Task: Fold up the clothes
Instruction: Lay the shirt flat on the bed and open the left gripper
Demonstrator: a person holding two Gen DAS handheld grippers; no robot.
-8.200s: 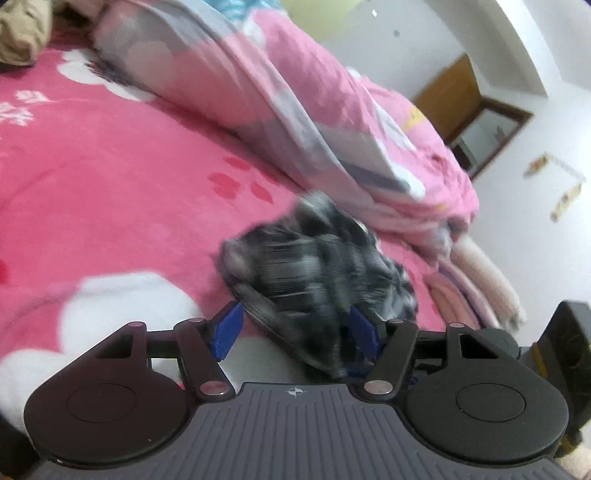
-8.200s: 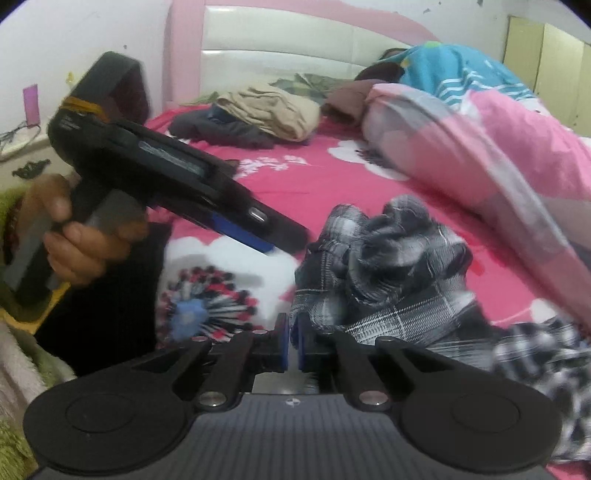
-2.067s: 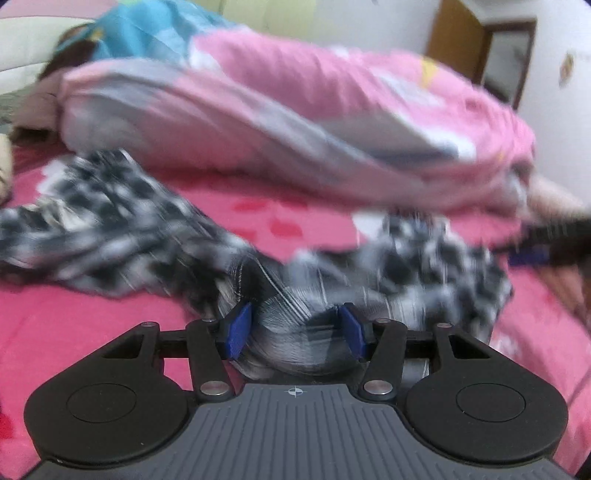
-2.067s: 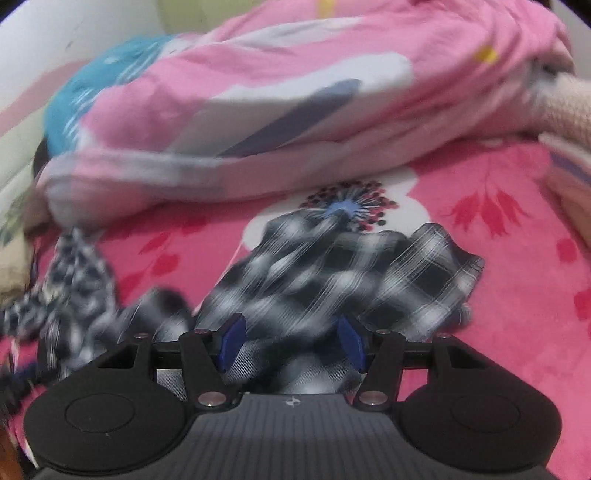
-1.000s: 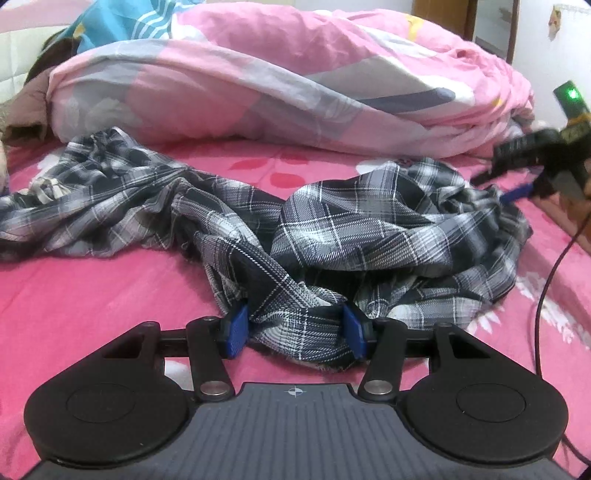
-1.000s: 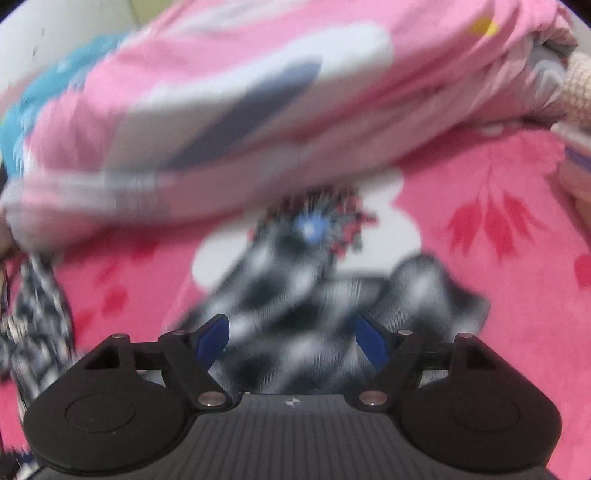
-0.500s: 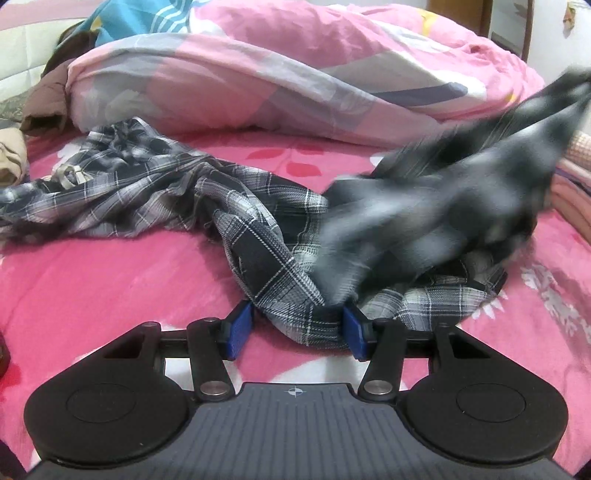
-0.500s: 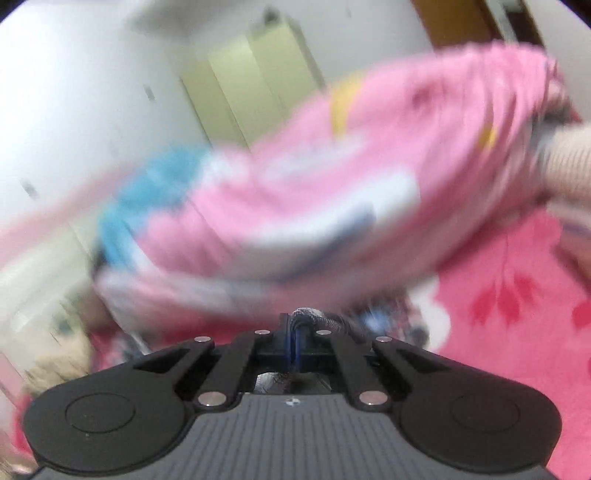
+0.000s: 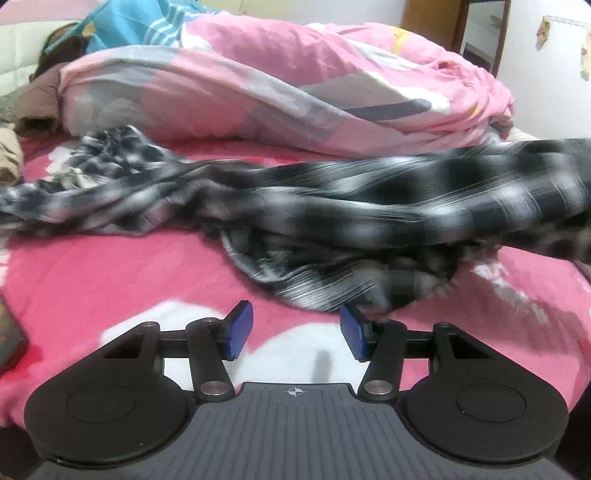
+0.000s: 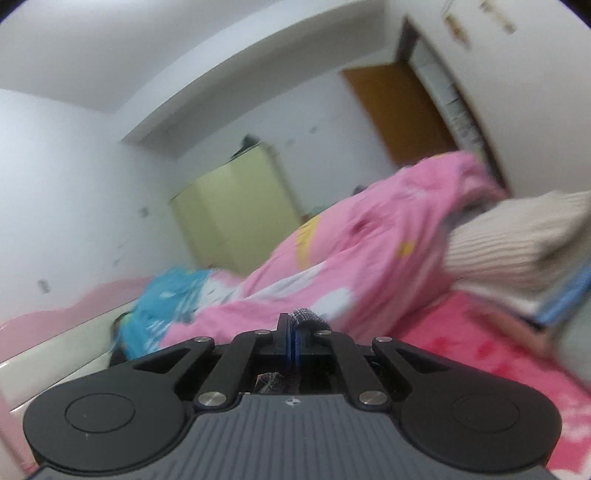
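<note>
Bed [image 9: 92, 266]: covered by a hot-pink blanket with white patches.
Quilt [image 9: 280, 92]: pink with grey, white and yellow blocks, heaped along the far side of the bed; also seen from the right wrist [image 10: 369, 251].
Blue-and-white cloth [image 9: 136, 22]: at the head end, touching the quilt.
Tan garment [image 9: 9, 162]: at the left edge, on the bed.
Headboard [image 9: 18, 70]: cream, padded.
Wardrobe [image 10: 232, 218]: pale yellow-green, against the white wall.
Door [image 10: 395, 110]: brown wood.
Beige ribbed knit [image 10: 513, 243]: at the right, blurred.
</note>
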